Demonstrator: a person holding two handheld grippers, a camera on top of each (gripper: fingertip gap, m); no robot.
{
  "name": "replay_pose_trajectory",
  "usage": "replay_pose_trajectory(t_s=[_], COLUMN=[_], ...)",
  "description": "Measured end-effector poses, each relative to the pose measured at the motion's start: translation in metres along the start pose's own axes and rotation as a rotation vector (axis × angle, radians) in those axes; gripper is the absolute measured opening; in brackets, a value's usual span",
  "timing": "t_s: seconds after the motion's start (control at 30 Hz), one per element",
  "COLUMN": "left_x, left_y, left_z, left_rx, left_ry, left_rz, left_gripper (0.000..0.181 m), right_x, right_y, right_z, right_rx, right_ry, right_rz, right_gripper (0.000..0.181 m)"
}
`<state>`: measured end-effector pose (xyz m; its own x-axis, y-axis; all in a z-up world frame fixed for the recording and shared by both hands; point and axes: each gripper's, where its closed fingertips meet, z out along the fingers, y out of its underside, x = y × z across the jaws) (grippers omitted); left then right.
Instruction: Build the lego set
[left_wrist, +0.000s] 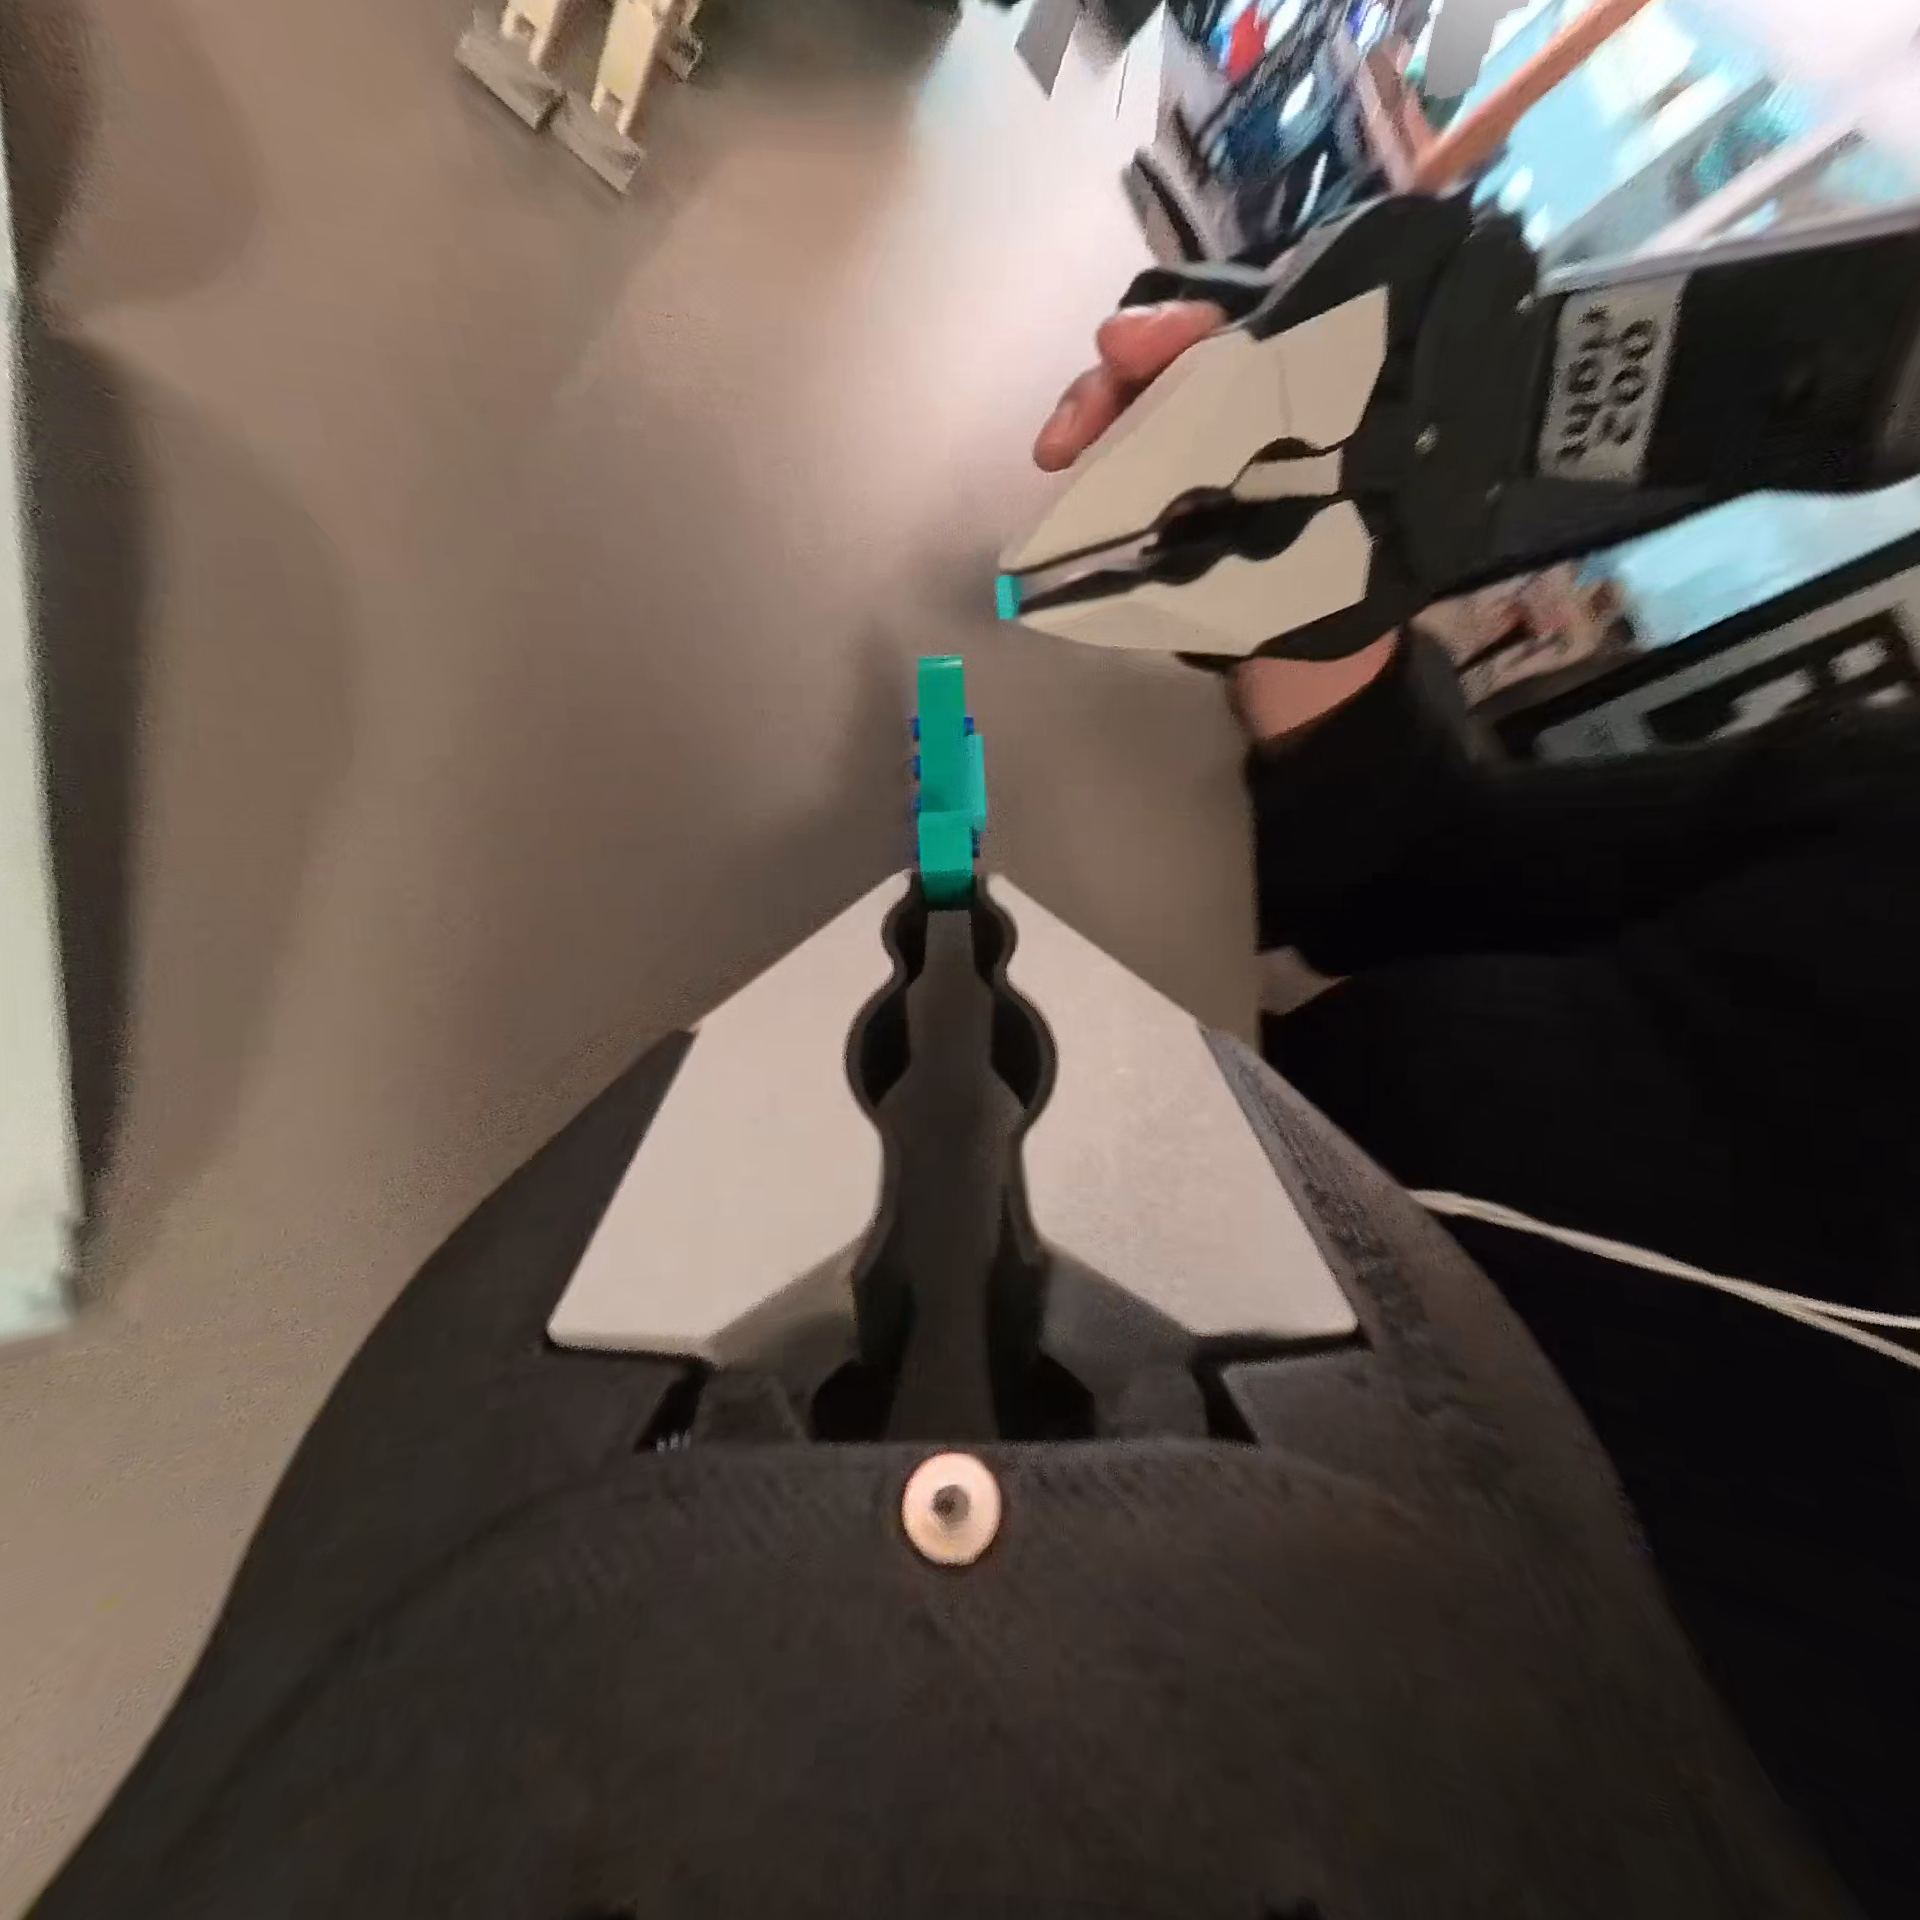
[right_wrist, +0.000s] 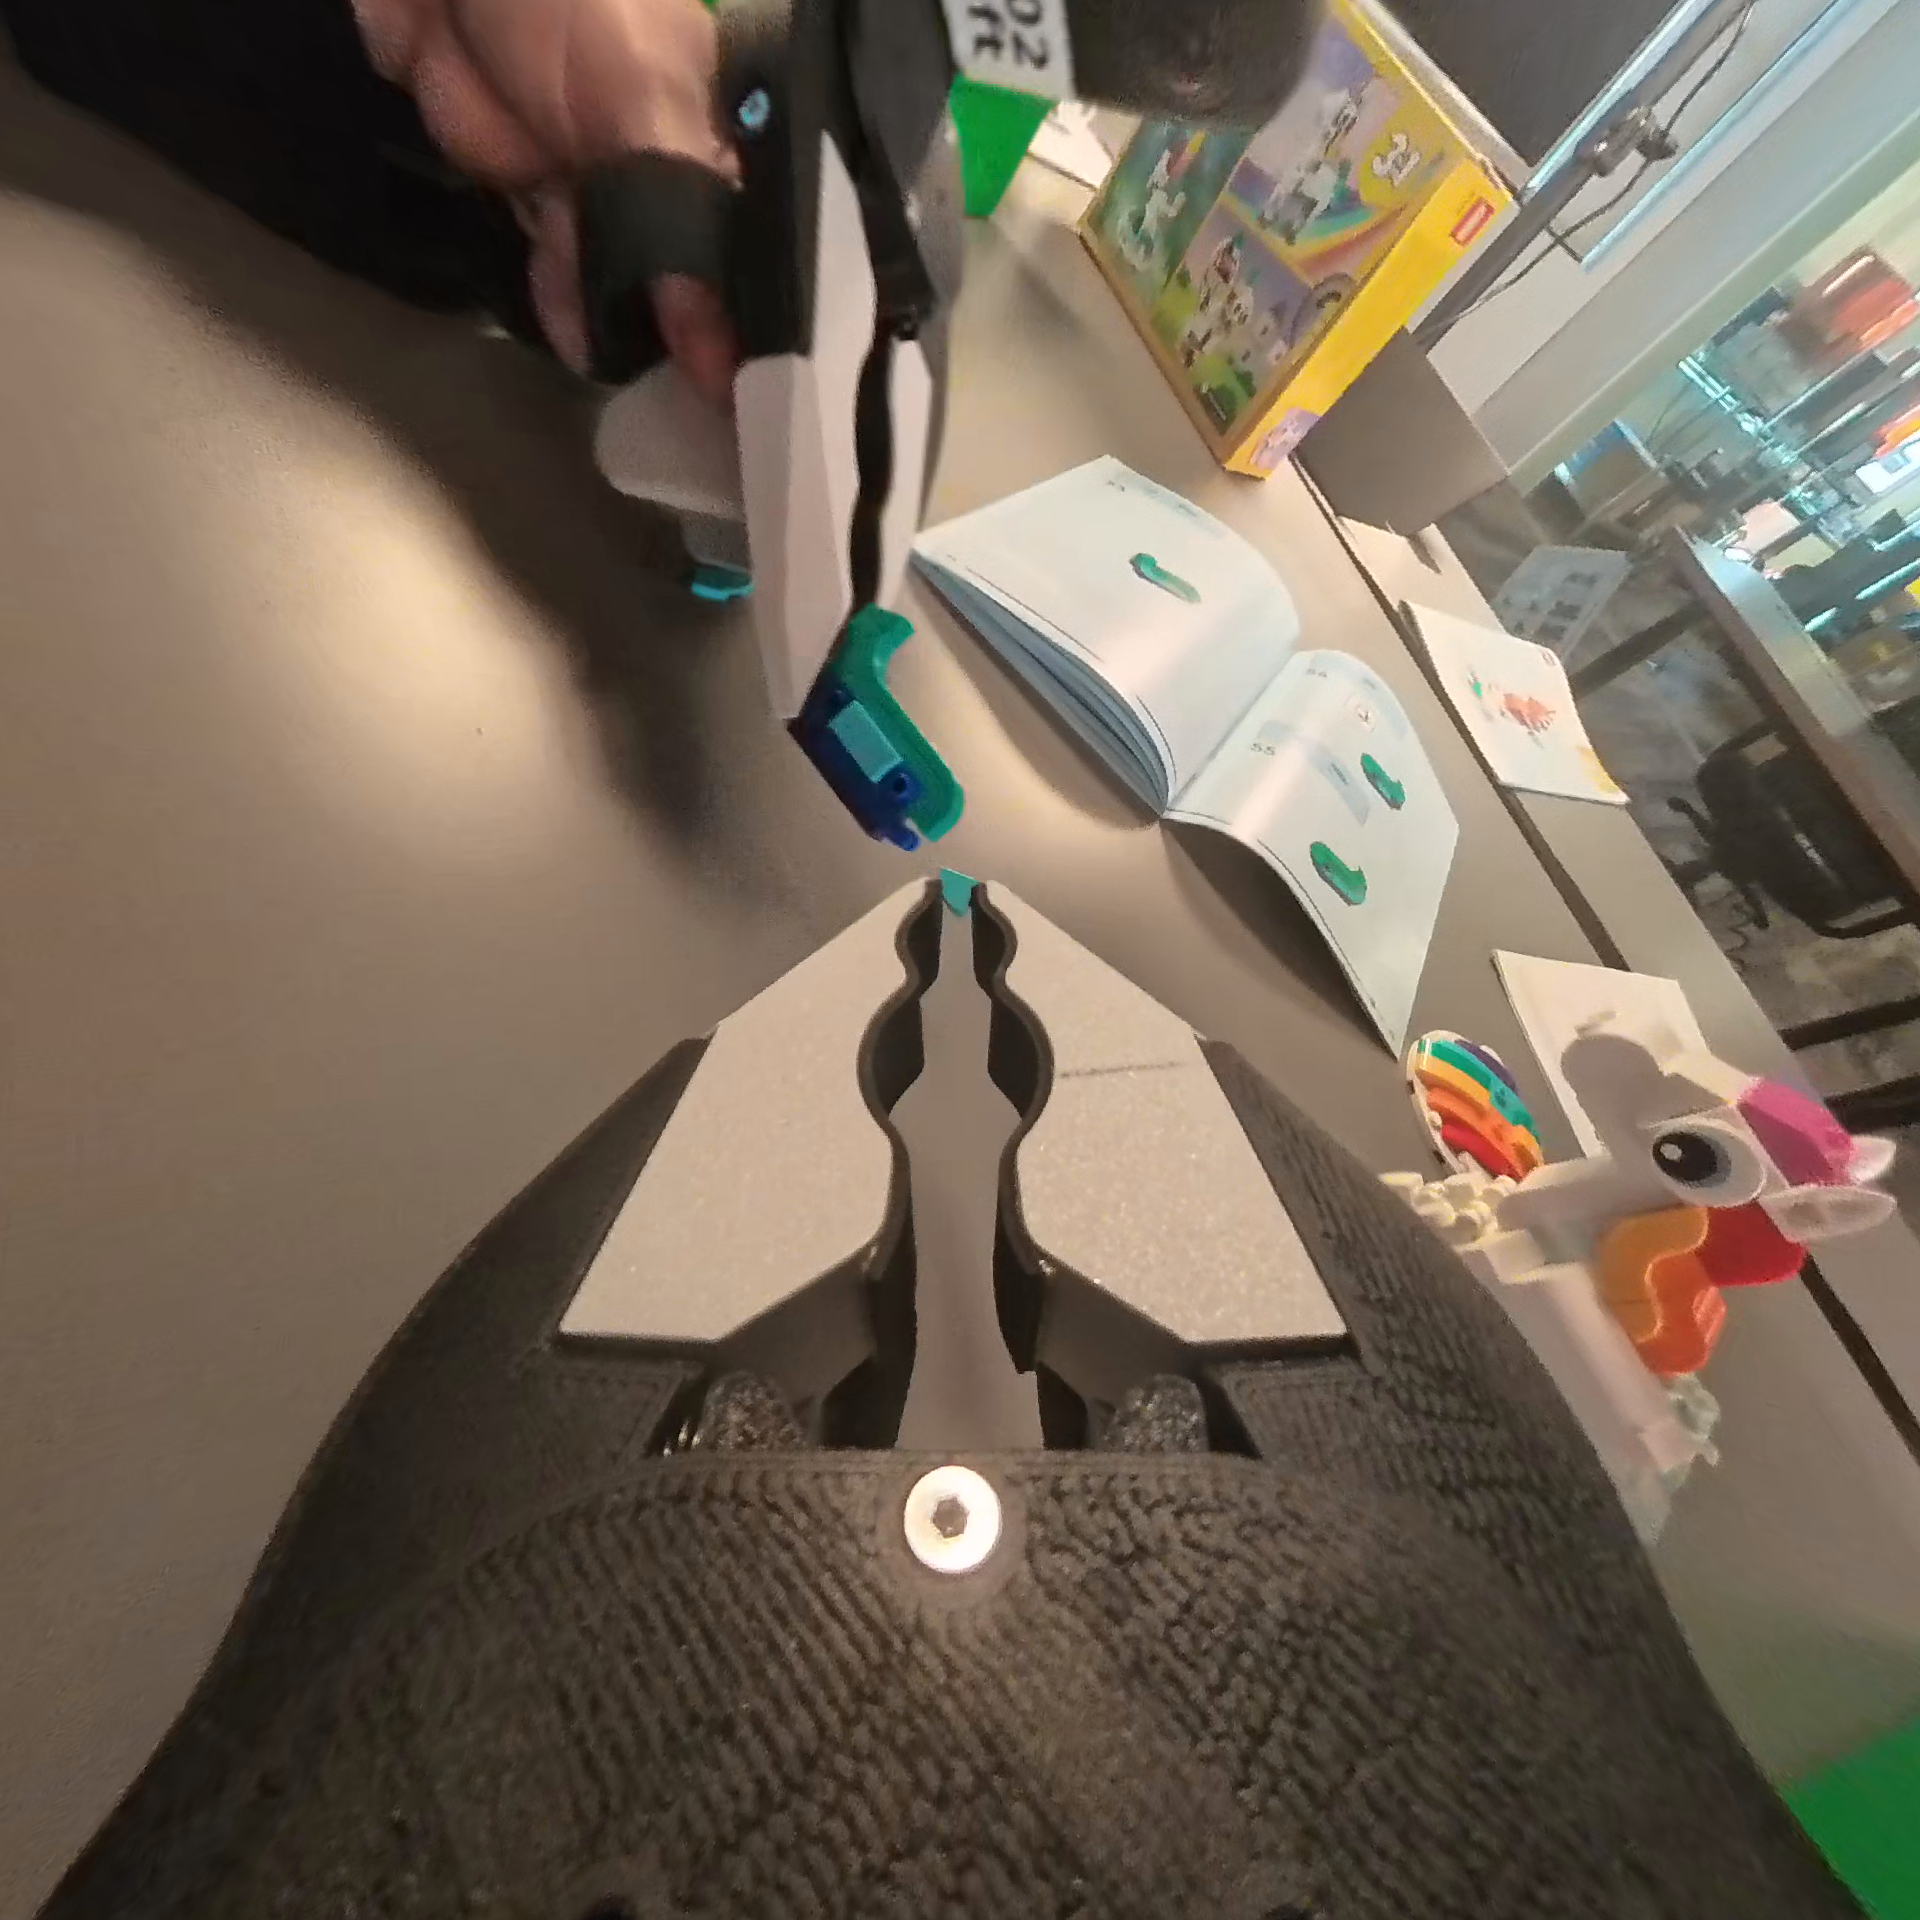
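My left gripper (left_wrist: 945, 896) is shut on a small green and blue lego assembly (left_wrist: 948, 774) and holds it upright above the grey table (left_wrist: 468, 623). My right gripper (right_wrist: 958, 902) is shut on a tiny teal piece (right_wrist: 956, 891). In the right wrist view the left gripper (right_wrist: 847, 655) comes in from above with the assembly (right_wrist: 883, 727), whose blue side faces the teal piece, just short of it. In the left wrist view the right gripper (left_wrist: 1016, 603) with the teal piece (left_wrist: 1006, 600) is up and to the right of the assembly, a small gap apart.
An open instruction booklet (right_wrist: 1195, 675) lies on the table behind the assembly, with a lego box (right_wrist: 1288, 239) farther back. A unicorn head build (right_wrist: 1683, 1195), a rainbow piece (right_wrist: 1470, 1101) and a leaflet (right_wrist: 1517, 707) sit at the right. A teal piece (right_wrist: 720, 584) lies under the left gripper. Beige parts (left_wrist: 582, 73) lie far off. The grippers' ends are close to 6 cm from one another.
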<state>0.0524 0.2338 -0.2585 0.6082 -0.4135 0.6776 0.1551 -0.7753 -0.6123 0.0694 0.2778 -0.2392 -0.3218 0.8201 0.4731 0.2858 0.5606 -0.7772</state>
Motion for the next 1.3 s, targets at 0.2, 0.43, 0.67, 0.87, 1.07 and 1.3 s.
replay_pose_trajectory(t_s=[0.2, 0.43, 0.67, 0.87, 1.07, 1.3], left_x=[0.015, 0.03, 0.025, 0.021, 0.033, 0.031], left_y=[-0.005, -0.032, -0.034, -0.031, -0.004, 0.025], left_z=[-0.018, -0.047, -0.048, -0.046, -0.03, -0.025], left_rx=[0.289, 0.678, 0.88, 0.848, 0.521, 0.275], left_ry=[0.043, 0.061, 0.118, 0.074, 0.117, 0.151], left_rz=[-0.183, -0.292, -0.415, -0.385, -0.306, -0.328], left_gripper=[0.007, 0.007, 0.007, 0.007, 0.007, 0.007], right_x=[0.009, 0.012, 0.012, 0.015, 0.005, -0.021], right_y=[-0.021, -0.064, -0.075, -0.068, -0.073, -0.06], right_z=[0.008, 0.014, 0.021, 0.022, 0.013, 0.01], right_rx=[0.006, 0.042, 0.03, -0.014, 0.051, 0.011], right_ry=[0.054, 0.064, 0.067, 0.086, -0.018, -0.251], right_rz=[0.083, 0.163, 0.193, 0.117, -0.045, -0.16], right_gripper=[0.004, 0.004, 0.004, 0.004, 0.004, 0.003])
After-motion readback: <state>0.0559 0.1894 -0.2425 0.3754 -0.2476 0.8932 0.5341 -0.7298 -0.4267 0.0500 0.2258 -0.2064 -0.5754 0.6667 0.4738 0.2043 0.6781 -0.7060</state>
